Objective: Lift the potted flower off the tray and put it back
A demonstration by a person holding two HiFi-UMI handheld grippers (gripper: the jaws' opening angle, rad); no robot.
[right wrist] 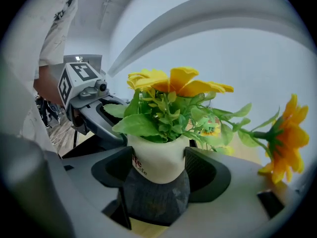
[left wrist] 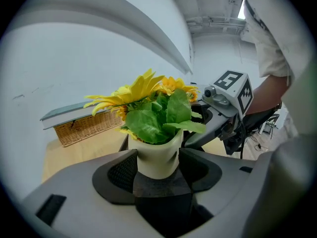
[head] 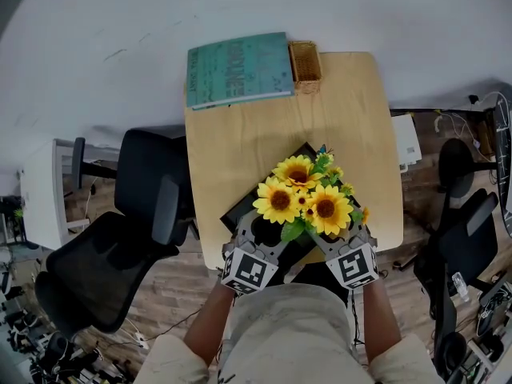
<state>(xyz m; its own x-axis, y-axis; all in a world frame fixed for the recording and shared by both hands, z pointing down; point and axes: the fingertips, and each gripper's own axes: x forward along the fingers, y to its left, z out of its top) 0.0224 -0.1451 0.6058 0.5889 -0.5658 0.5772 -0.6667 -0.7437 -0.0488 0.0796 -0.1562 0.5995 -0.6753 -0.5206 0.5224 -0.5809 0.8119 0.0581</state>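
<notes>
The potted flower (head: 304,198), yellow sunflowers in a white pot with a dark base, is over the near right part of the black tray (head: 244,208) on the wooden table. My left gripper (head: 266,232) and right gripper (head: 334,242) grip it from opposite sides. In the left gripper view both pads press the pot (left wrist: 156,155), and the right gripper (left wrist: 218,113) shows behind it. The right gripper view shows the pot (right wrist: 158,157) clamped between its pads, with the left gripper (right wrist: 91,108) beyond. Whether the pot rests on the tray or hangs above it, I cannot tell.
A teal book (head: 238,69) and a small wicker basket (head: 305,61) lie at the table's far edge. A black office chair (head: 136,222) stands close to the table's left side. More chairs and cables (head: 464,214) crowd the floor at right.
</notes>
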